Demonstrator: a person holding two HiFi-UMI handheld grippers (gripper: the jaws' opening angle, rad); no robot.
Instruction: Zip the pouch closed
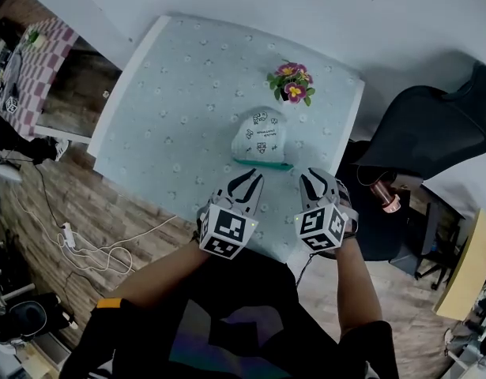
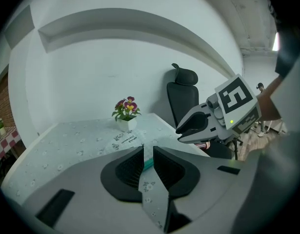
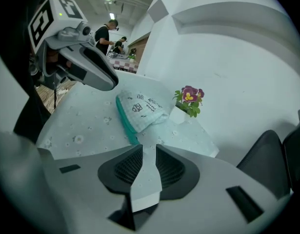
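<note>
A white printed pouch (image 1: 259,136) with a teal zipper edge (image 1: 262,164) lies on the flowered tablecloth (image 1: 171,109), its teal edge toward me. My left gripper (image 1: 249,178) hovers just short of that edge at its left end, jaws apart and empty. Beyond the right end, near the table's corner, my right gripper (image 1: 312,177) is open with nothing between its jaws. In the left gripper view the pouch (image 2: 125,139) shows just past the left gripper (image 2: 148,150). In the right gripper view the pouch (image 3: 142,108) lies ahead and left of the right gripper (image 3: 150,147).
A small pot of purple and yellow flowers (image 1: 291,83) stands behind the pouch near the table's far edge. A black office chair (image 1: 432,133) is right of the table. Cables and a power strip (image 1: 69,235) lie on the wooden floor at the left.
</note>
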